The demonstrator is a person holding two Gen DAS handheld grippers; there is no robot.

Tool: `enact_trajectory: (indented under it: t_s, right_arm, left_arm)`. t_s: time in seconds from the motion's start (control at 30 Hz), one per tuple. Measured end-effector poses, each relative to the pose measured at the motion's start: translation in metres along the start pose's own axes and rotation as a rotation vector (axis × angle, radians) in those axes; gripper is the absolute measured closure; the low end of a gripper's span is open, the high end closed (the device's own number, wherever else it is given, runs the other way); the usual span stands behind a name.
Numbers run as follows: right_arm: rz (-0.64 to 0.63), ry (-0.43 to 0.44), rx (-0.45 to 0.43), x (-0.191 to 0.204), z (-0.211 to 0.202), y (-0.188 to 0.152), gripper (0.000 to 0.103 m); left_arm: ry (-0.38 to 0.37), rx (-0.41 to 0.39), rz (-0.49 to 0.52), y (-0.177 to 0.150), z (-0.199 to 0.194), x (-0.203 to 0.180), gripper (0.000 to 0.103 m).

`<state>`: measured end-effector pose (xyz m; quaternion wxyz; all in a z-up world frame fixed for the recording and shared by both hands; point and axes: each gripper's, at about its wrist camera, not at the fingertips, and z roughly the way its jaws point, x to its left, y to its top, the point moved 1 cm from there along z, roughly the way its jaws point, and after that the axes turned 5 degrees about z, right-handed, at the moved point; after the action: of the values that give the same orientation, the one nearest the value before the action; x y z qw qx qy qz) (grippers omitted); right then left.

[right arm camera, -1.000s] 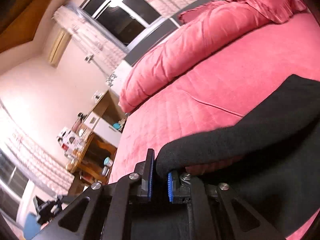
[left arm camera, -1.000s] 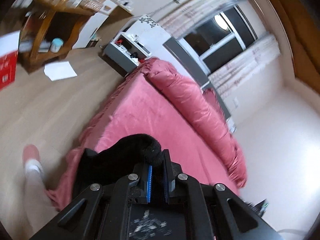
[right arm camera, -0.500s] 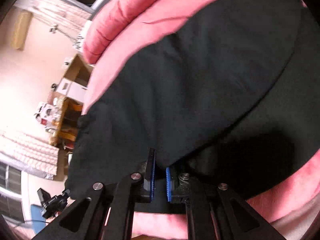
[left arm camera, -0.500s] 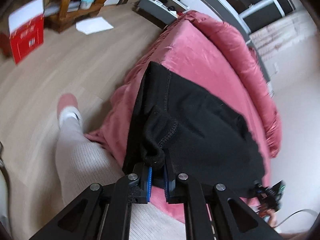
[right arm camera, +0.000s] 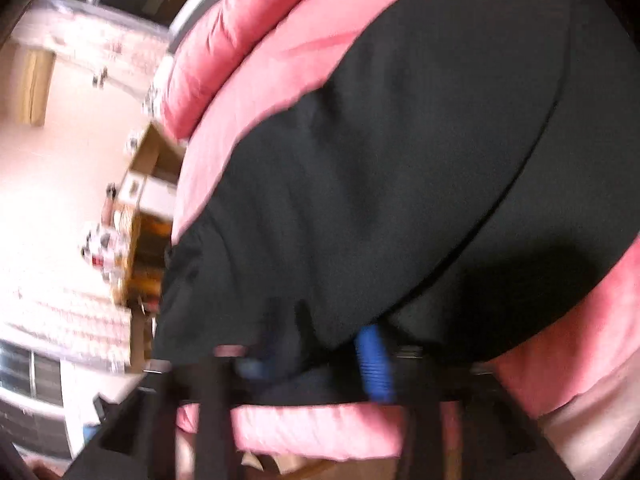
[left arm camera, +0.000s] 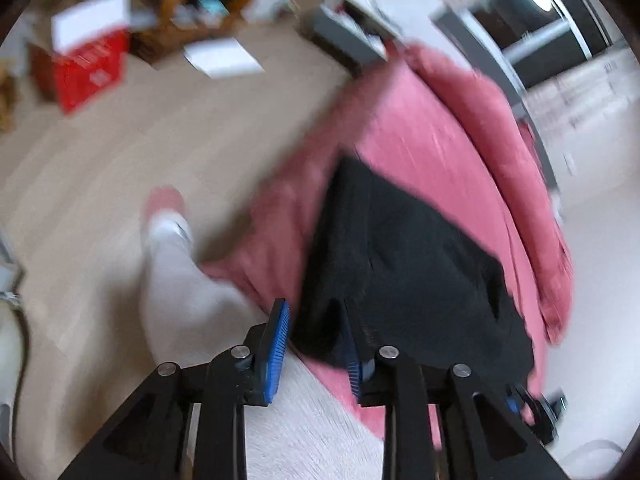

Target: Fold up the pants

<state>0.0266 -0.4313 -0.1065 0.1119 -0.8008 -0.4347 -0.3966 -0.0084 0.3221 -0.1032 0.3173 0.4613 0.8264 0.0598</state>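
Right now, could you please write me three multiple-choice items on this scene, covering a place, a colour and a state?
1. Where do the black pants lie?
A. on the floor
B. on the pink bed
C. on a chair

2. What colour is the box on the floor?
A. red
B. green
C. yellow

3. How do the left gripper jaws stand?
A. clamped on the pants
B. apart, with a pants edge between them
C. gripping a pillow

Answers: 1 B, pink bedding shows around the pants; 2 A, its sides are red; 3 B, the blue pads stand apart, opening.
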Motion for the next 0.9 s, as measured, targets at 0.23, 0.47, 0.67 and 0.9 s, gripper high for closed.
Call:
enact_trajectory:
  t_s: [0.23,0.47,0.67,0.9]
  right_arm:
    - [0.076,-0.046,-0.216,-0.045,-0.047,0.056,0.050]
    - [0.126,-0.099,-0.353,-0.073,-0.061,0.119,0.050]
    - [0.200,-0.112,-0.417,-0.098,-0.076,0.161,0.096]
    - [-0.014,-0.198,-0.485,-0.047,-0.129,0.117,0.096]
  left_arm:
    - [-0.046,-0.144,0.092,0.012,-0.014,-0.052,0.076]
    - [-0.128,0.042,0.330,-0.007,0.065,-0.155,0.076]
    - [-0.111,0.126,0.475,-0.043,0.113,-0.214,0.076]
    - [-0.078,0.152,0.556,-0.055,0.128,-0.234,0.076]
